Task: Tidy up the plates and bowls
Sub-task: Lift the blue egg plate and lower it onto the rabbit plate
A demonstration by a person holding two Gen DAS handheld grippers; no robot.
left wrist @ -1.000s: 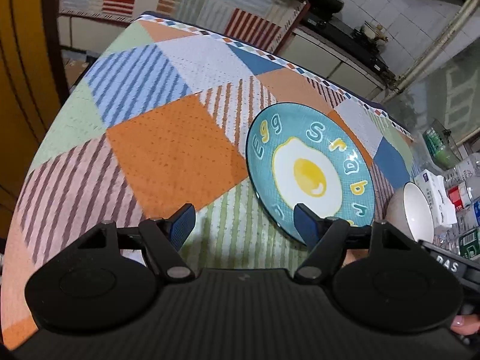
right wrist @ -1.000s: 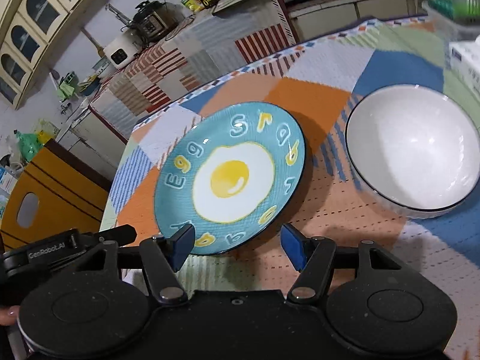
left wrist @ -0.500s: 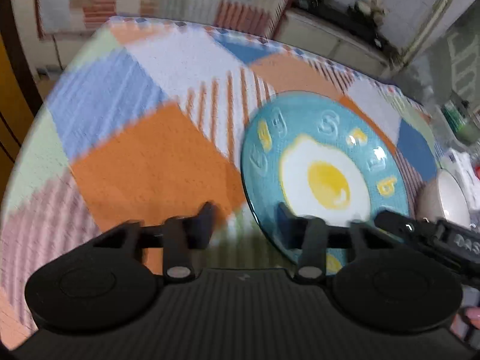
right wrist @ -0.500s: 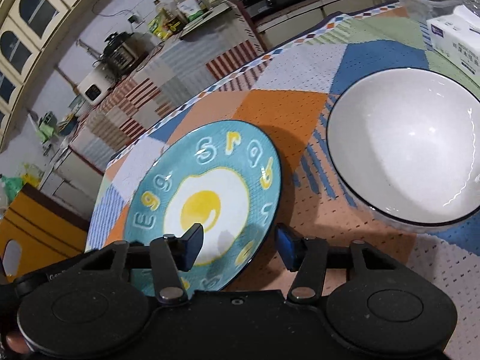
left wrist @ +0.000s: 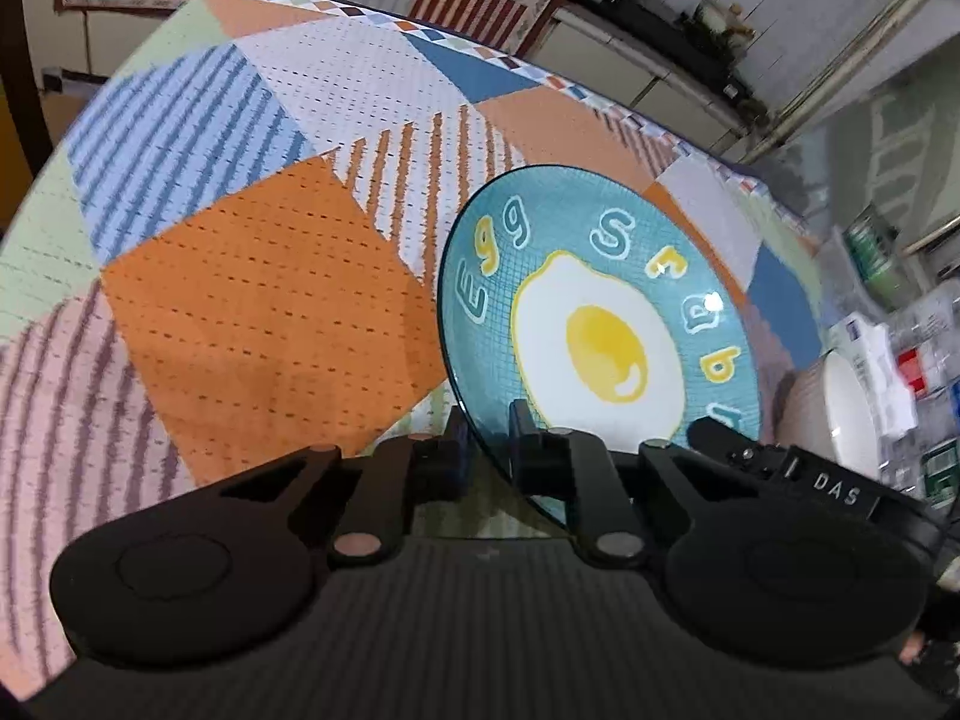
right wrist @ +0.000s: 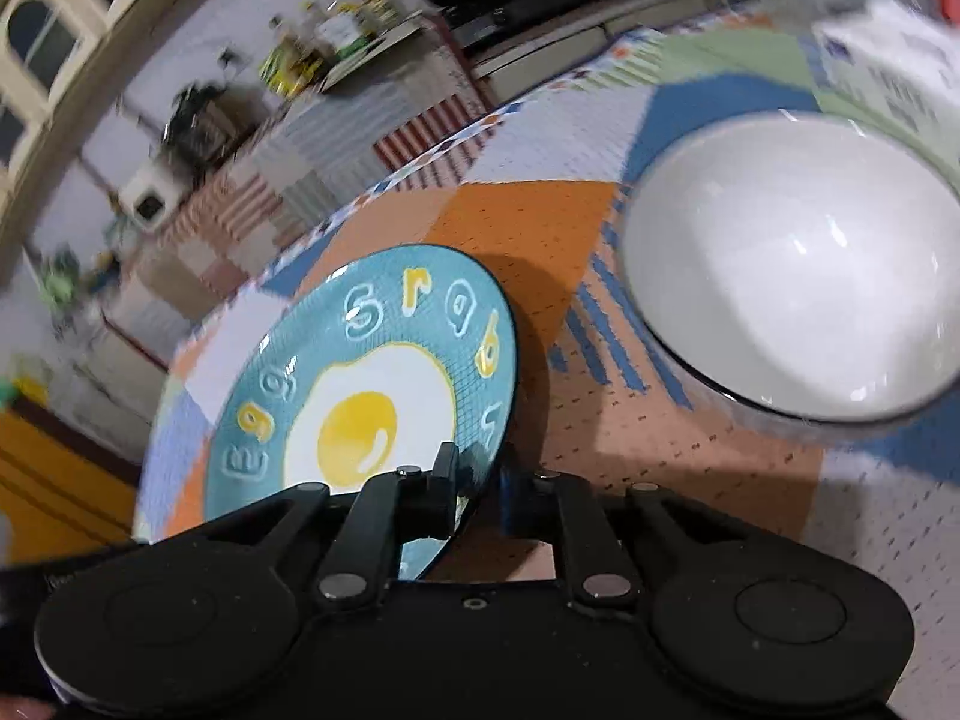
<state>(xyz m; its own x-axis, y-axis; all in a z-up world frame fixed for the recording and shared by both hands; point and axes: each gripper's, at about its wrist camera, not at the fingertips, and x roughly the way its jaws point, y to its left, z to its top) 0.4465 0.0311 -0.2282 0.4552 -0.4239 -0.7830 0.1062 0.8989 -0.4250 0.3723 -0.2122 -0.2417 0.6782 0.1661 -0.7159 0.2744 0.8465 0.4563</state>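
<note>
I have the left hand-held gripper (left wrist: 486, 438) and the right hand-held gripper (right wrist: 477, 483) both pinching the near rim of the egg plate (left wrist: 600, 324); their jaws have just been closing onto it. The plate sits tilted on the desk (left wrist: 264, 312), just left of the white bowl (right wrist: 798, 276). My worry: thin edge grips could slip on the glaze, or uneven lifting could swing the plate into the bowl.

Right gripper (right wrist: 480, 468) pinches egg plate (right wrist: 384, 372) rim beside white bowl (right wrist: 792, 276)
</note>
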